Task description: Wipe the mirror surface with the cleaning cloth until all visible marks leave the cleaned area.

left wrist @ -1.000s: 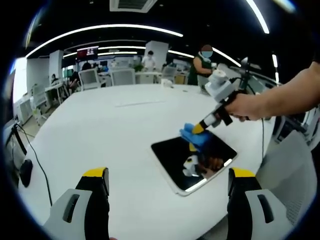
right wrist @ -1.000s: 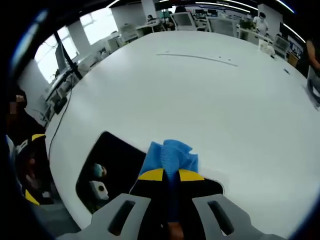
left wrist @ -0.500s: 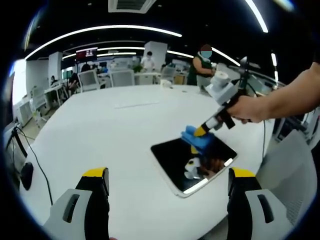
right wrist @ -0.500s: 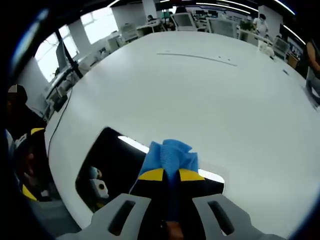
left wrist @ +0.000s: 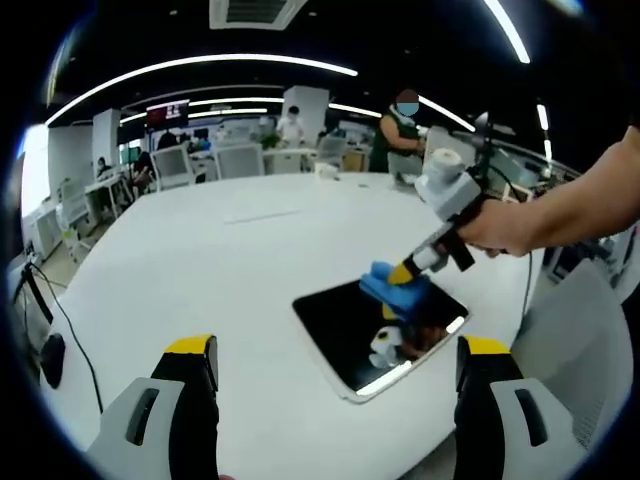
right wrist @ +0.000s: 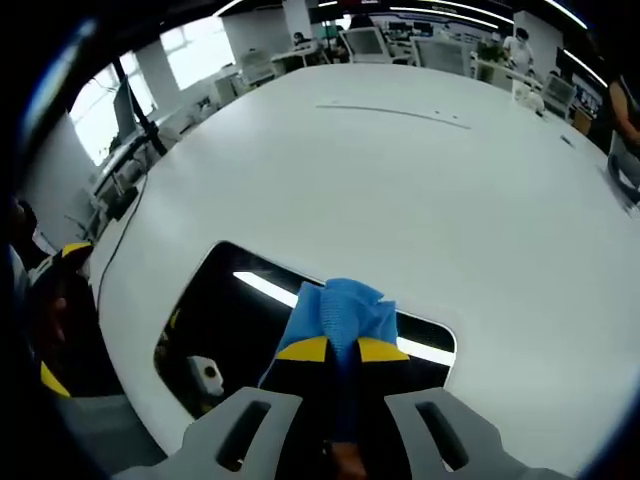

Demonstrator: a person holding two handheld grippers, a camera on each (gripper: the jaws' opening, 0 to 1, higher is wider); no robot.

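Note:
A dark rectangular mirror [left wrist: 375,328] [right wrist: 240,320] lies flat on the white table [left wrist: 200,280] [right wrist: 400,190]. My right gripper [right wrist: 342,349] is shut on a blue cleaning cloth [right wrist: 342,312] and presses it onto the mirror's far edge. The left gripper view shows the same gripper [left wrist: 403,270] reaching in from the right in a person's hand, the cloth [left wrist: 393,288] on the glass. My left gripper [left wrist: 330,352] stands open above the table's near edge, well short of the mirror, with nothing between its fingers. The mirror reflects ceiling lights and the gripper.
Office chairs [left wrist: 240,156] and desks stand beyond the table, with people at the back. A cable [left wrist: 70,320] hangs at the table's left side. A thin strip [right wrist: 395,115] lies on the far part of the table.
The right gripper has drawn the cloth back a little across the mirror, so more dark glass shows ahead of it. The left gripper has barely moved.

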